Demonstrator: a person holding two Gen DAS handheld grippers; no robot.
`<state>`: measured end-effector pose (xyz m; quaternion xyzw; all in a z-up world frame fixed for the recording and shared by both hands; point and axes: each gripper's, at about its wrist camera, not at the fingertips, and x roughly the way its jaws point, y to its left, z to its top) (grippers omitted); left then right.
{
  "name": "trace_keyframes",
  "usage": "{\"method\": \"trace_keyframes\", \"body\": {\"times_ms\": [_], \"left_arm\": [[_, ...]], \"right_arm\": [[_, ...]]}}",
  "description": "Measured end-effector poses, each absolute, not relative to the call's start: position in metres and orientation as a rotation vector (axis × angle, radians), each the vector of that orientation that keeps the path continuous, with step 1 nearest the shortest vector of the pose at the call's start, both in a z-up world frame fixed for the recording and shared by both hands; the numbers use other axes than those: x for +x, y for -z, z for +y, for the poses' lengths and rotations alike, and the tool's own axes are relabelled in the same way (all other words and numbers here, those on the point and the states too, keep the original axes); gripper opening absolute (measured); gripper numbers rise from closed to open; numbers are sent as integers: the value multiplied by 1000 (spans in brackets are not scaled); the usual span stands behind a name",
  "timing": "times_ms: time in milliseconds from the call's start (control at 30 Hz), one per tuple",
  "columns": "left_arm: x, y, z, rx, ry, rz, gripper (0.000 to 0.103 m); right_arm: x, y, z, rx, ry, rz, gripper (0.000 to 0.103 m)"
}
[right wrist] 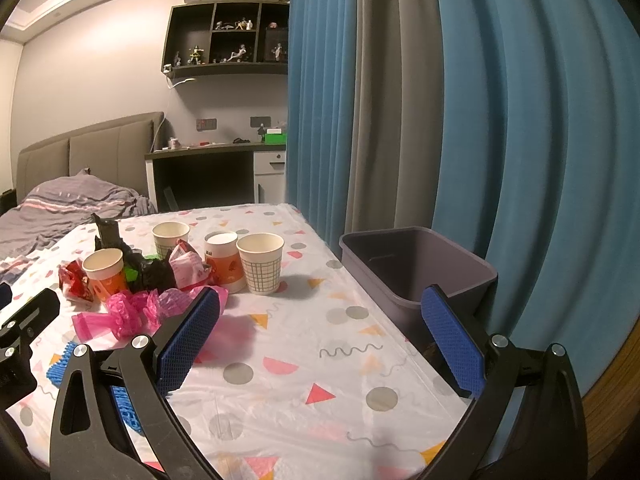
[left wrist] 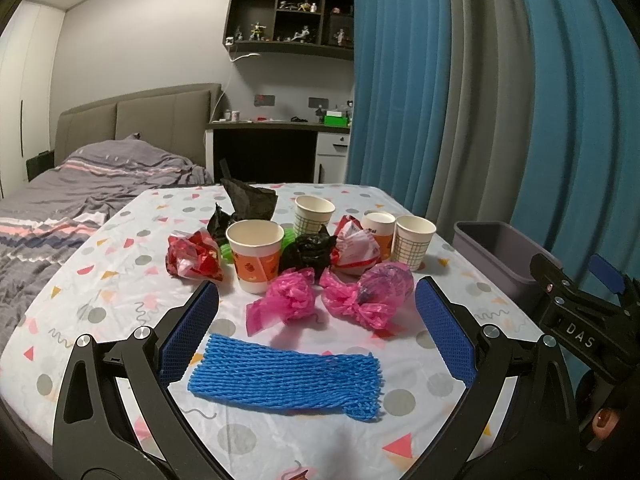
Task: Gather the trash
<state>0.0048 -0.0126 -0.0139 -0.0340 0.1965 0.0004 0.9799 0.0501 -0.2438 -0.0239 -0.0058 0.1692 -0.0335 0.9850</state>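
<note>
Left gripper point(left wrist: 316, 312) and right gripper point(right wrist: 320, 316) jaws wide apart, empty.

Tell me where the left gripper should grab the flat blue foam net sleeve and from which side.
Probably pinch across the short width of the blue foam net sleeve near its middle, coming straight down from above. It lies flat on the patterned tablecloth, long axis crosswise between the open left gripper pads, so turn the wrist first. The soft mesh should bunch up into the pinch.
</note>
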Motion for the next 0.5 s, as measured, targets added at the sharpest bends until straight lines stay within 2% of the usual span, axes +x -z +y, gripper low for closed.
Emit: {"method": "trace_keyframes", "body": {"times_ms": [500], "left_arm": [[6, 16, -15, -71, 3, 396, 97]], "right_arm": [[50, 24, -241, -14, 67, 340, 98]]}}
